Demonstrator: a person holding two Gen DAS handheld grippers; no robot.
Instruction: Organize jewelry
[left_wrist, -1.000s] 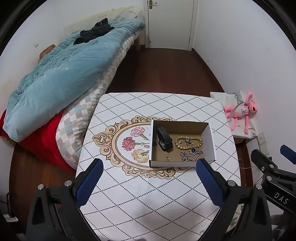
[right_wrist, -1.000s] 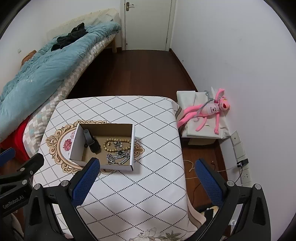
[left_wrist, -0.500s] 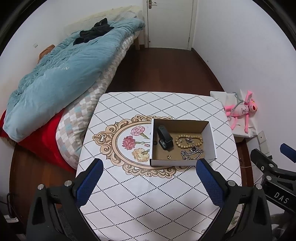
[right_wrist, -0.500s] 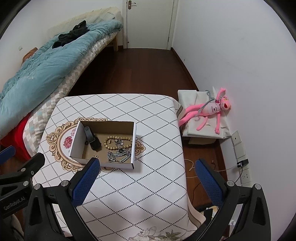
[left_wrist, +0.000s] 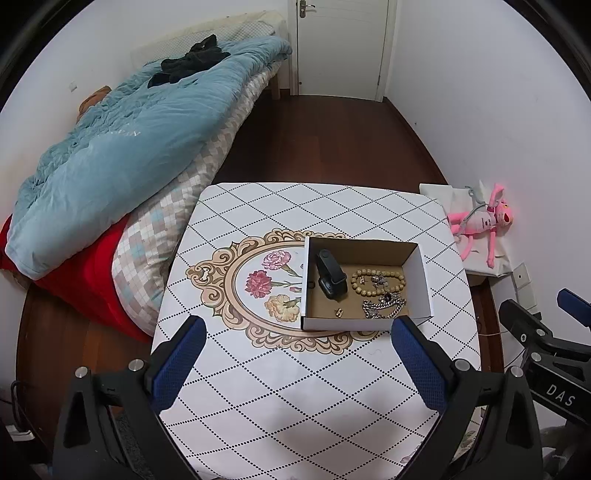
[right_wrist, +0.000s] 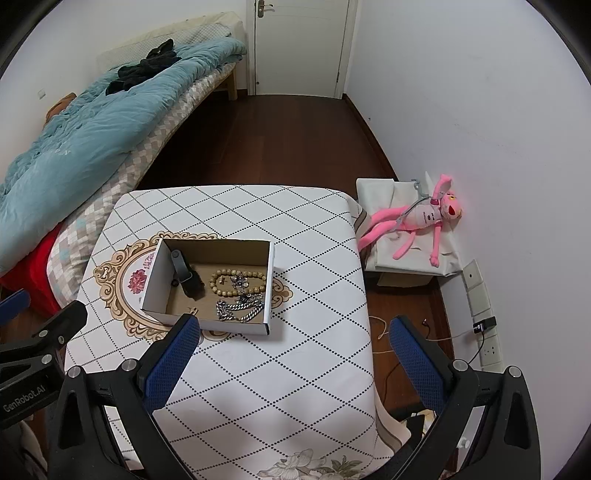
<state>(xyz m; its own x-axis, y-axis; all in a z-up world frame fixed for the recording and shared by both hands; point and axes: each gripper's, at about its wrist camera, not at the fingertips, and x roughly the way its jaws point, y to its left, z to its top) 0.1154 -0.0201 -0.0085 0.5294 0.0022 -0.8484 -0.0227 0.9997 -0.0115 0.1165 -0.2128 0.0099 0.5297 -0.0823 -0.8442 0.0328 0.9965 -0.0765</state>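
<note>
Counter (left_wrist: 280, 391) carries the cardboard box (left_wrist: 423, 280) near its right edge, jewelry gathered inside, so both my jaws hang wide open, empty.

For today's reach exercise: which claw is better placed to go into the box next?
Probably the left claw: the box lies nearly centred ahead of it, but off to the left of the right claw. Both are open.

Even indoor light, sharp, fisheye-warped edges
</note>
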